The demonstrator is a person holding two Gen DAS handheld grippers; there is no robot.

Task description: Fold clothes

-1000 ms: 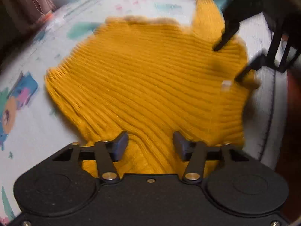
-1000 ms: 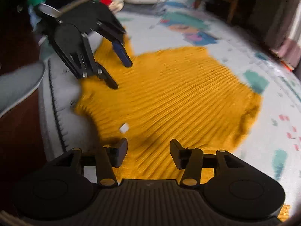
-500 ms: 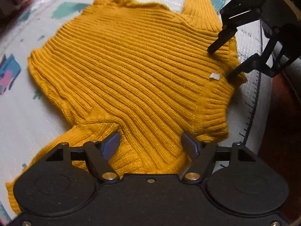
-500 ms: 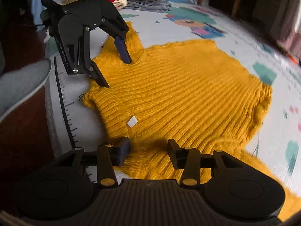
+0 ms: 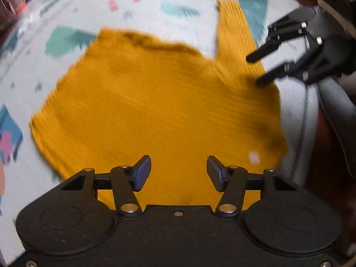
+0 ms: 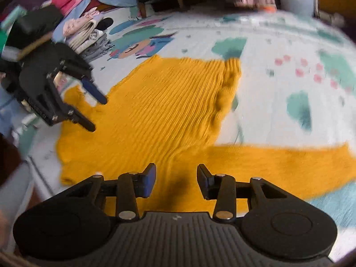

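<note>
A mustard-yellow ribbed sweater (image 5: 155,111) lies spread flat on a patterned play mat (image 5: 155,11). One sleeve (image 5: 235,33) points away at the far right of the left wrist view. The other sleeve (image 6: 278,162) stretches right in the right wrist view. My left gripper (image 5: 178,166) hovers over the sweater's near edge; its jaws are closing with nothing between the pads. My right gripper (image 6: 176,173) hangs over the sweater (image 6: 160,111) where the sleeve joins the body; its jaws are also closing on nothing. Each gripper shows in the other's view: right gripper (image 5: 255,70), left gripper (image 6: 96,114).
A small white tag (image 5: 253,157) sits on the sweater near the mat's stitched edge (image 5: 307,120). A pile of folded clothes (image 6: 89,35) lies at the mat's far left corner. Chair legs (image 6: 155,0) and furniture stand behind the mat (image 6: 289,66).
Both grippers have shifted sideways over the sweater and the views are blurred by motion. The left jaws have narrowed after widening. The right gripper has rolled, bringing the outstretched sleeve into view.
</note>
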